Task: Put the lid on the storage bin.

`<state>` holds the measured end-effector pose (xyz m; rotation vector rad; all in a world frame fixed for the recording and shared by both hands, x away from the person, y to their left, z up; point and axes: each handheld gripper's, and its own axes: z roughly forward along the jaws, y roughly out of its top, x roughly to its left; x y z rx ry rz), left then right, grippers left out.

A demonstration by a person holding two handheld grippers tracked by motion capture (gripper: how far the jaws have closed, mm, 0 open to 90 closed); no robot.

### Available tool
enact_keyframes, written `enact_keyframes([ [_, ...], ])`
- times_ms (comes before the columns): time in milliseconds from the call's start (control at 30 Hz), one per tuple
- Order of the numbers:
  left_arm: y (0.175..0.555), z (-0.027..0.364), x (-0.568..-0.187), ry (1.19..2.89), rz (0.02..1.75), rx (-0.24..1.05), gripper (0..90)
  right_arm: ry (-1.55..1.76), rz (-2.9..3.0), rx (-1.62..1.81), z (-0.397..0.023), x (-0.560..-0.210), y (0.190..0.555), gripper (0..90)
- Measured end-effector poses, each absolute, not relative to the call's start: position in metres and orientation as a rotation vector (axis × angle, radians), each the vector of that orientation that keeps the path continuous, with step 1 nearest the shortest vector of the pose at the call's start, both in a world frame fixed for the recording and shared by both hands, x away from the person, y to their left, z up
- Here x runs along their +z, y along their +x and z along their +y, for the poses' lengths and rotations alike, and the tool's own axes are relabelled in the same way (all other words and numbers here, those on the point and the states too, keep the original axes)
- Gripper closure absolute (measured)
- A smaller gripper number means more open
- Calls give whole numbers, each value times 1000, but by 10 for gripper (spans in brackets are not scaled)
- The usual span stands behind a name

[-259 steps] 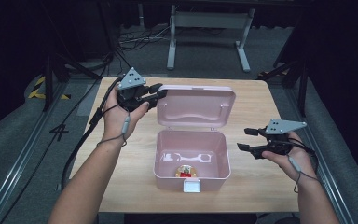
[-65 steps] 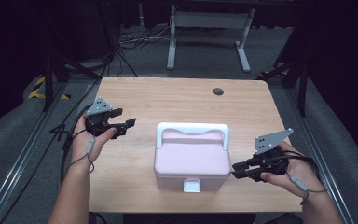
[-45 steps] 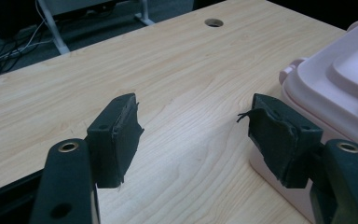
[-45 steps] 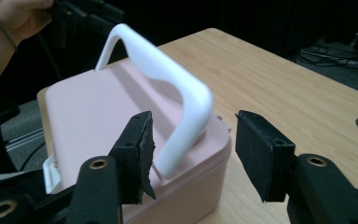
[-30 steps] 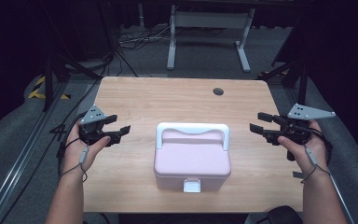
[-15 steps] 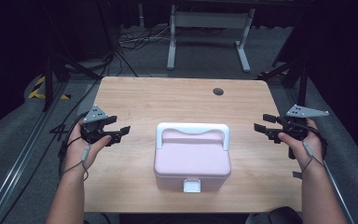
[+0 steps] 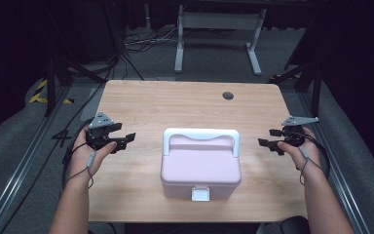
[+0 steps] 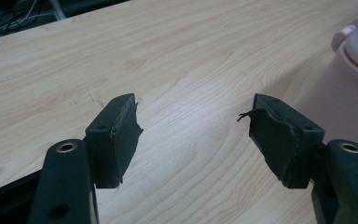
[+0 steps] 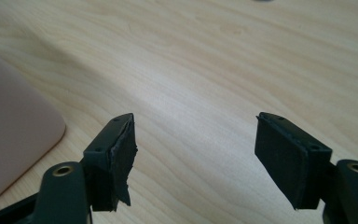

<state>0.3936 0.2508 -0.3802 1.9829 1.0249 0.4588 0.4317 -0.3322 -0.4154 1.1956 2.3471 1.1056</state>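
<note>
With the box (image 7: 200,163) shut between them, left tongs (image 7: 126,139) and right tongs (image 7: 267,138) hang apart and empty, the right's jaws just widened, seemingly finished.

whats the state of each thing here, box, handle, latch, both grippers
pink plastic box: lid shut, upright on the wooden table
white carry handle: folded flat on the lid
white front latch: down
left gripper: open, empty
right gripper: jaws just opened wider, nothing between them
</note>
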Motion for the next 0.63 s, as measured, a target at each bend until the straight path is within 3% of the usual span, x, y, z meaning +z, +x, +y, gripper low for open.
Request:
enact_keyframes([
  [633,397,248,-384,2024,1043,432,321,1236,2466,953,-327,-433,435,258],
])
